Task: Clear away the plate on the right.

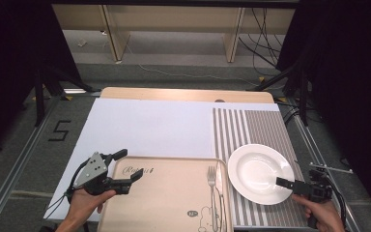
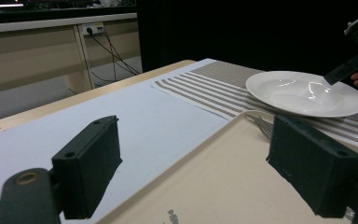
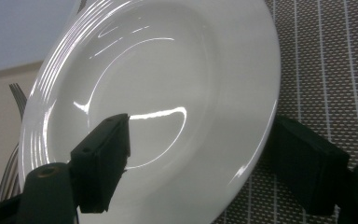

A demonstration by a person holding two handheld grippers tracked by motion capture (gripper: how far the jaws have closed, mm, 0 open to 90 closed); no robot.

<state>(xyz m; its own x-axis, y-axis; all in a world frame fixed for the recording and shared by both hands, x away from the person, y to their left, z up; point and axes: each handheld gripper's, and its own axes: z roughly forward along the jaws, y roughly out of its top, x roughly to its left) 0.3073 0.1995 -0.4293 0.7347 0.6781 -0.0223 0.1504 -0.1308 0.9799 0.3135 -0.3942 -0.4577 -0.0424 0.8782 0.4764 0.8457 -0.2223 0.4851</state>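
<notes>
A white plate [image 1: 258,171] [image 2: 303,93] [image 3: 168,93] rests on a striped placemat [image 1: 251,125] [image 3: 326,70] at the right. My right gripper [image 1: 286,183] [image 3: 200,135] reaches in from the plate's near right; its jaws straddle the rim, one over the plate's inner slope and one outside over the mat, with gaps showing, so it is open. A beige tray [image 1: 164,193] [image 2: 223,177] lies at the front centre with a fork [image 1: 211,183] [image 2: 261,123] near its right edge. My left gripper [image 1: 129,165] [image 2: 191,168] hovers open and empty over the tray's left edge.
A large white sheet [image 1: 149,125] [image 2: 121,121] covers the wooden table left of the mat. A second piece of cutlery [image 1: 219,179] lies beside the fork. The right gripper's jaw [image 2: 342,72] shows over the plate's far side in the left gripper view.
</notes>
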